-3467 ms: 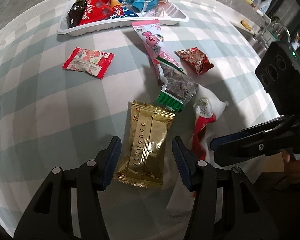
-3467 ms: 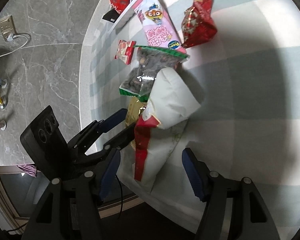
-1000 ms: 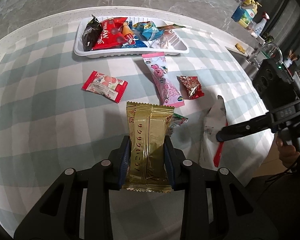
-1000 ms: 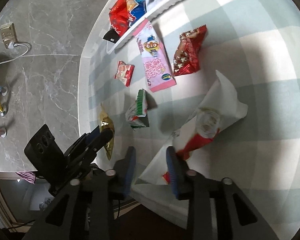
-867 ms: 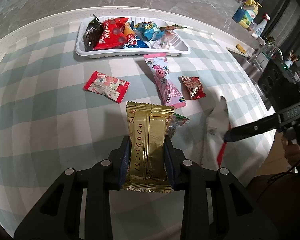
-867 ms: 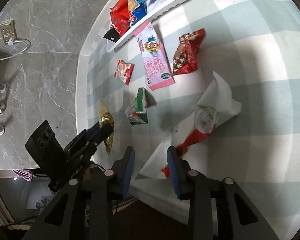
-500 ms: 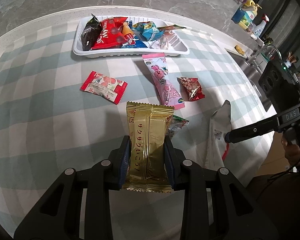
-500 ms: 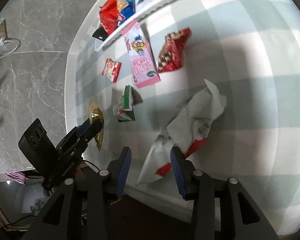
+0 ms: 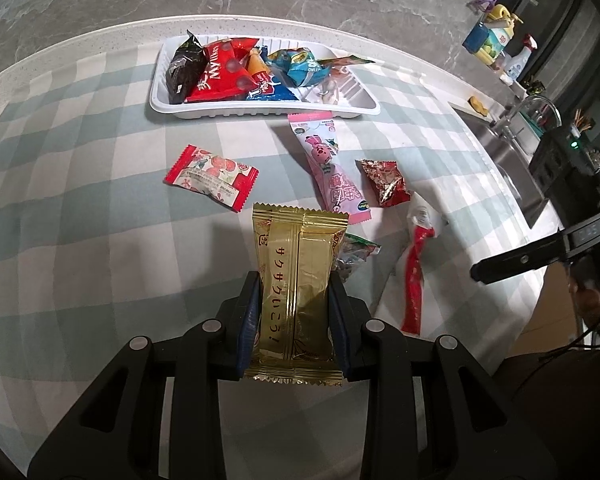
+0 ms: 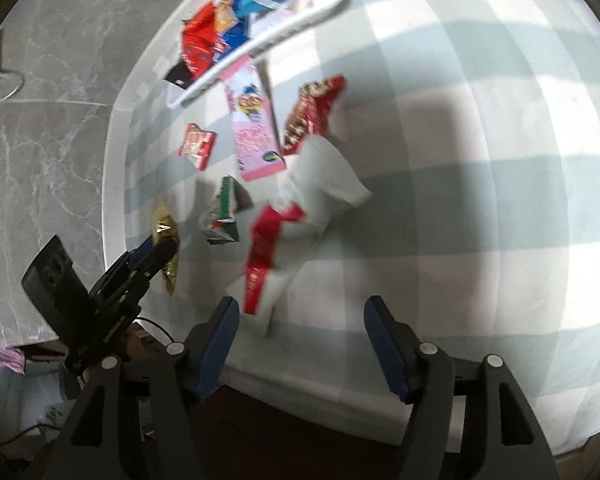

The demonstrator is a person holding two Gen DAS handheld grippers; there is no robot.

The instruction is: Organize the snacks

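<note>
My left gripper point(image 9: 296, 316) is shut on a gold snack packet point(image 9: 296, 276) and holds it above the checked tablecloth; the packet also shows in the right wrist view point(image 10: 166, 236). My right gripper point(image 10: 302, 340) is open and empty. A white and red snack bag point(image 10: 300, 216) lies on the cloth just ahead of it, apart from its fingers; it also shows in the left wrist view point(image 9: 414, 268). A white tray point(image 9: 260, 110) holding several snacks sits at the far side.
Loose on the cloth are a red and white packet point(image 9: 210, 178), a pink packet point(image 9: 330, 168), a dark red foil packet point(image 9: 384, 182) and a green-edged packet point(image 9: 354, 256). The table edge and a sink point(image 9: 512, 148) lie to the right.
My right gripper has opened and let go of the white and red bag, which now lies on the cloth. My left gripper still holds the gold packet, lifted since 3.5 s ago.
</note>
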